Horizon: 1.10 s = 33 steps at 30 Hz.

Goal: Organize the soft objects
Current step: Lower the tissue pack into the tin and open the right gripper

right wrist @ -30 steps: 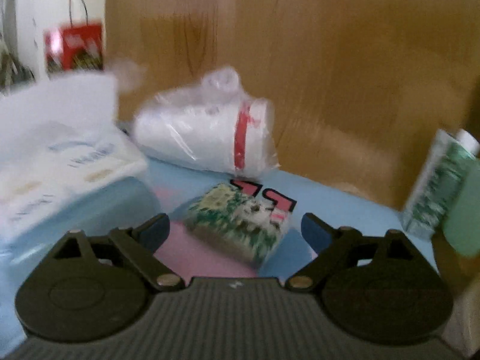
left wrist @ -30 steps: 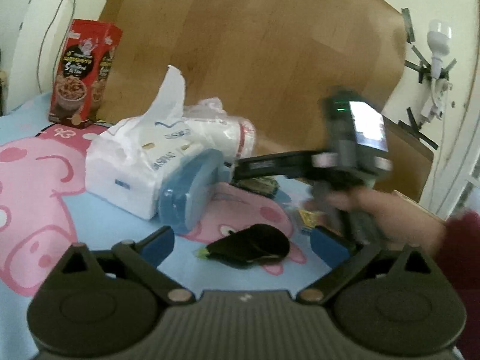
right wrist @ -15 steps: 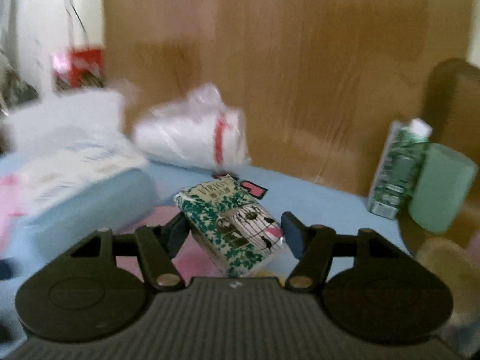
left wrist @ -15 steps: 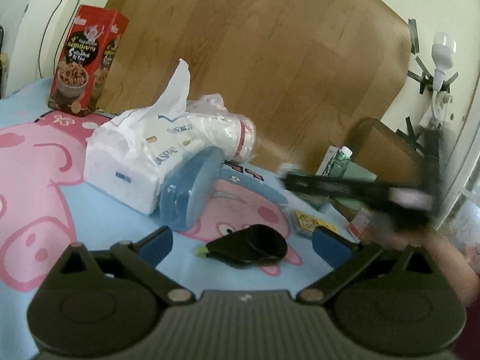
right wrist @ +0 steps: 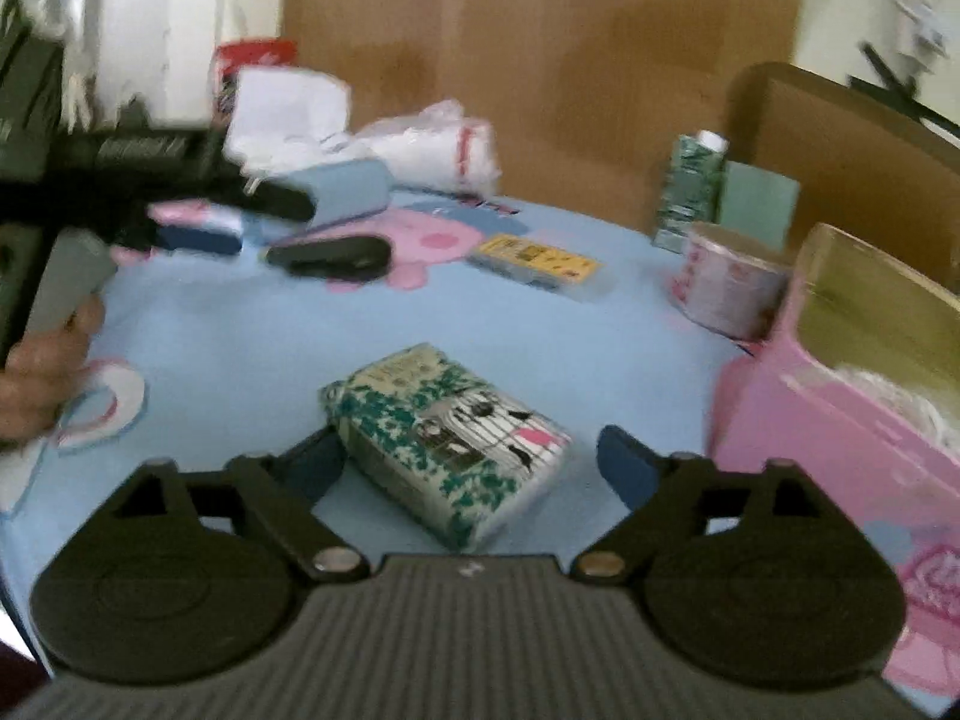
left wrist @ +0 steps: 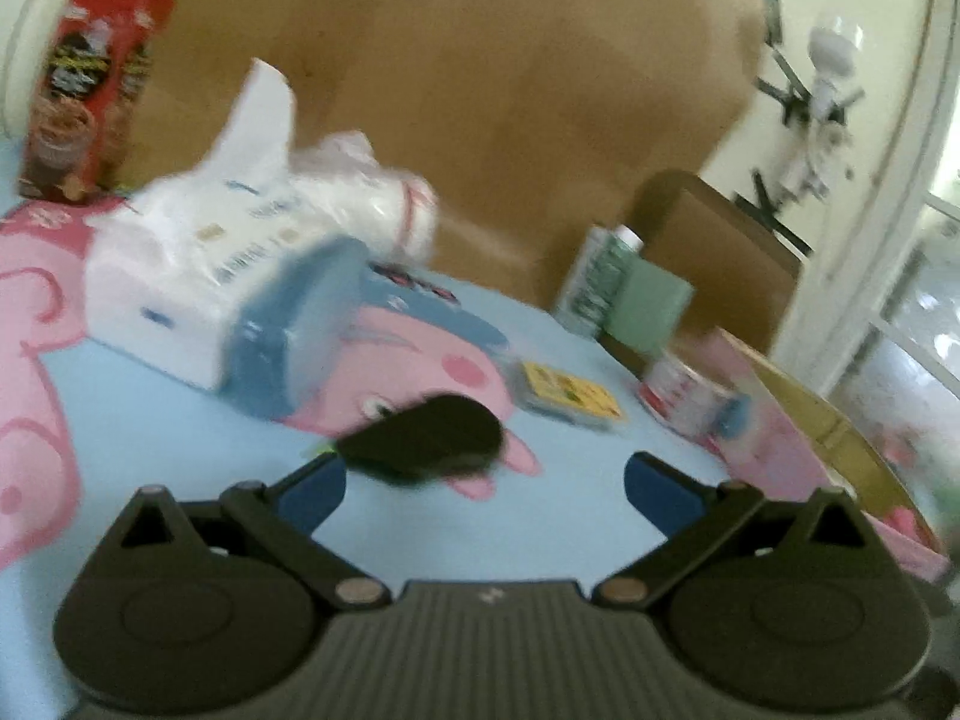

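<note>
Left wrist view: the left gripper (left wrist: 485, 483) has its fingers wide apart, empty, above a blurry black thing (left wrist: 423, 441).

Right wrist view: the right gripper (right wrist: 471, 461) is opening around the green tissue pack (right wrist: 447, 438) on the blue cloth (right wrist: 252, 336). It probably goes into the pink box (right wrist: 840, 438) next; that box is cut off.

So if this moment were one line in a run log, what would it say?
right gripper: jaws opening, green tissue pack between them, unpressed | left gripper: open, empty, by black pouch | pink box: right
</note>
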Each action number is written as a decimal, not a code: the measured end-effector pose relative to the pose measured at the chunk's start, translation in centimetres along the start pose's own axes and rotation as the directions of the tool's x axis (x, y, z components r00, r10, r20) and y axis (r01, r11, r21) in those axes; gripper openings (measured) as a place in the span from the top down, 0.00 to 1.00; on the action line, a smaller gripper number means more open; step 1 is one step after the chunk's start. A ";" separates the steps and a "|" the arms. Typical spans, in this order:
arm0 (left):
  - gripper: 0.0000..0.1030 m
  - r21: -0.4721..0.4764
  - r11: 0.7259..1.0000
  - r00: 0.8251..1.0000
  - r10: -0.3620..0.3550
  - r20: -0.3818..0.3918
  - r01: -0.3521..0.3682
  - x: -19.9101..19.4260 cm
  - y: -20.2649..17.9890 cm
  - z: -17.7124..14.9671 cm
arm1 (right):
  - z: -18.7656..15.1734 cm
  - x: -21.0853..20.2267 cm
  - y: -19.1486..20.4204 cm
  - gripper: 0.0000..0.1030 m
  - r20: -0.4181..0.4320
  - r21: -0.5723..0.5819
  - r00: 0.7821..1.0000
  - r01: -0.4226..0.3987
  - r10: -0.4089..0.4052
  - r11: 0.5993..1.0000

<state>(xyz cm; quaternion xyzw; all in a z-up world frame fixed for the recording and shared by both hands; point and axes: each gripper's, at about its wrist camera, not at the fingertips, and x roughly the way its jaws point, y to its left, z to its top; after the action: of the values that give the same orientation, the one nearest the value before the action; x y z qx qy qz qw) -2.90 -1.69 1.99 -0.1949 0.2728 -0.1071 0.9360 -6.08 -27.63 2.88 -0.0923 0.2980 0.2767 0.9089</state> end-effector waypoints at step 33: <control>0.04 0.422 0.837 0.936 -0.284 -0.210 0.349 10.5 -29.4 -1.7 | -2.6 -8.3 -12.4 0.23 0.215 0.369 0.724 0.561 -0.656 0.741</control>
<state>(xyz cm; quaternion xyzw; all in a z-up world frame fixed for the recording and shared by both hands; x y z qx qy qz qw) 2.04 -31.94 8.18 -0.0060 0.2685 -0.3344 0.9034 -6.02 -42.49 5.71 -0.0092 0.1293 -0.0739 0.9888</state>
